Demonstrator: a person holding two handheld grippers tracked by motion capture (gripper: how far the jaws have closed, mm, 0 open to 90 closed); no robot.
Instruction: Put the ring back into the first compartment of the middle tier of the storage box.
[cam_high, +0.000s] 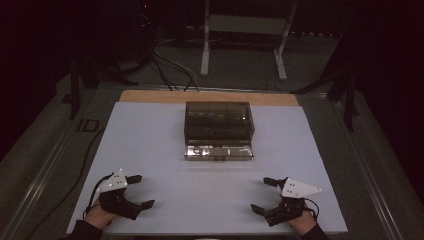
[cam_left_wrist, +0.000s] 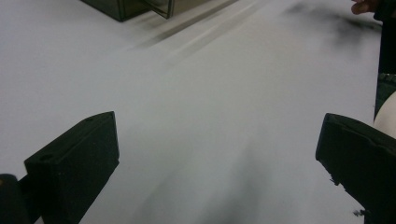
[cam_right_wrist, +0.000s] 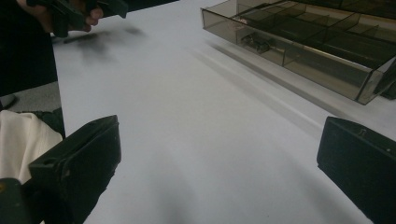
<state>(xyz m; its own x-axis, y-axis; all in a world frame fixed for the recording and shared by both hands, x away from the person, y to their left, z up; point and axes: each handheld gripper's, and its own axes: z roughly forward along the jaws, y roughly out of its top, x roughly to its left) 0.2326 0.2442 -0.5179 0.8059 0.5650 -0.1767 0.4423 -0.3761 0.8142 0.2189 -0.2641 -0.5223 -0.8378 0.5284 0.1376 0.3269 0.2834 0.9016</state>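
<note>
1. The left hand-held gripper (cam_high: 139, 191) and the right hand-held gripper (cam_high: 262, 195) rested on the desk (cam_high: 150, 145), jaws apart and empty.
2. The smoked drawer cabinet (cam_high: 219, 121) stood well beyond both, midway between them.
3. Its bottom drawer (cam_high: 219, 152) stood pulled out; its compartments held small items, unidentifiable.

Wide bare table (cam_high: 150, 150) lies open in front of and either side of the smoky plastic box (cam_high: 219, 121), whose pulled-out drawer (cam_high: 219, 151) juts toward the person.
</note>
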